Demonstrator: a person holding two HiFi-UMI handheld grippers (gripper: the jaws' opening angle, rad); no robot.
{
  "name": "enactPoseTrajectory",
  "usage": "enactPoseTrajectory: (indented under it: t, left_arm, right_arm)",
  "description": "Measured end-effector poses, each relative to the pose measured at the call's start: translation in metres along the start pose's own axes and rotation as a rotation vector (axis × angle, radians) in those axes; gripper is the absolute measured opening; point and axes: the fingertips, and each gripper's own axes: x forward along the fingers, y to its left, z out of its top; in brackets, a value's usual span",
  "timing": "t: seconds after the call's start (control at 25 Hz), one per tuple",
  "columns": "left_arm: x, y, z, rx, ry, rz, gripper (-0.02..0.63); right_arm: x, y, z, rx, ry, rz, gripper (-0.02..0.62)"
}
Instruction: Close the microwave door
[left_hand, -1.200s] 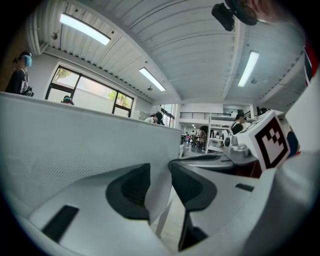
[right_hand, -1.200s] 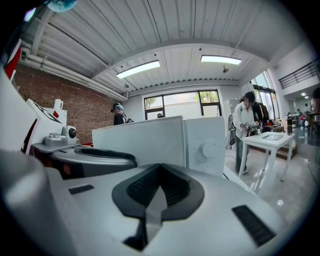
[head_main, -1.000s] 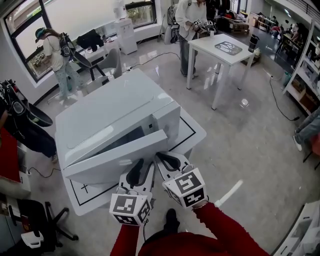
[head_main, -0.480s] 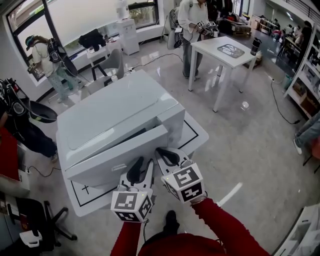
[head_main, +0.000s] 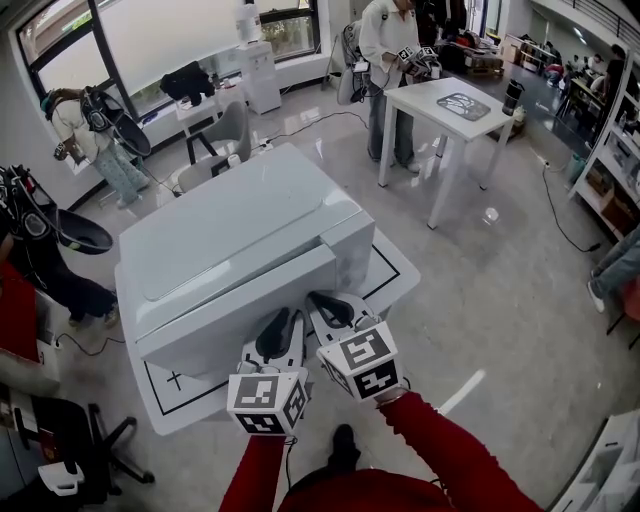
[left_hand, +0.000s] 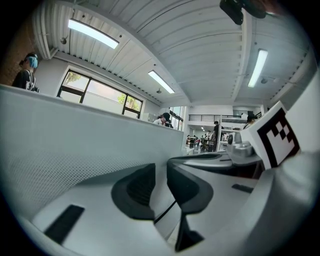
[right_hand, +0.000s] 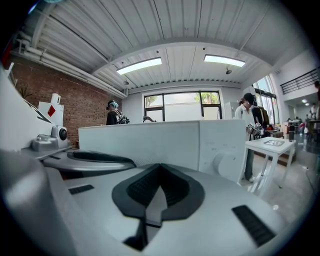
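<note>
Pushing looks right for the microwave door (head_main: 240, 300), nearly flush on the microwave (head_main: 230, 210) on the white surface (head_main: 395, 272). It's a stiff, hinged, smooth matte panel, likely light; I'd press flat near its free edge. My left gripper (head_main: 283, 328) just narrowed, small gap, nothing between. My right gripper (head_main: 322, 305) is closed, empty.

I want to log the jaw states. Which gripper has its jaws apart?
The left gripper: its jaws stand apart with nothing between them, though they have just been closing. On the right gripper the jaws meet at their tips.
</note>
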Motion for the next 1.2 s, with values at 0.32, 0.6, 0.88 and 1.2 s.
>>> enactPoseTrajectory:
  t: [0.32,0.6,0.88,1.2]
  left_arm:
    - [0.001,0.011,0.002,0.007,-0.001,0.041,0.035]
    - [0.001,0.014,0.002,0.016,0.001,0.082,0.011]
    - [0.004,0.016,0.002,-0.011,0.007,0.105,0.009]
    - [0.007,0.018,0.004,-0.015,0.008,0.109,0.009]
  right_arm:
    - [0.002,-0.001,0.002,-0.003,-0.007,-0.015,0.014]
    - [0.002,-0.001,0.001,0.002,-0.003,-0.020,0.014]
    - [0.005,-0.002,0.002,0.008,0.004,-0.026,0.014]
    - [0.010,-0.004,0.004,0.020,0.004,-0.031,0.014]
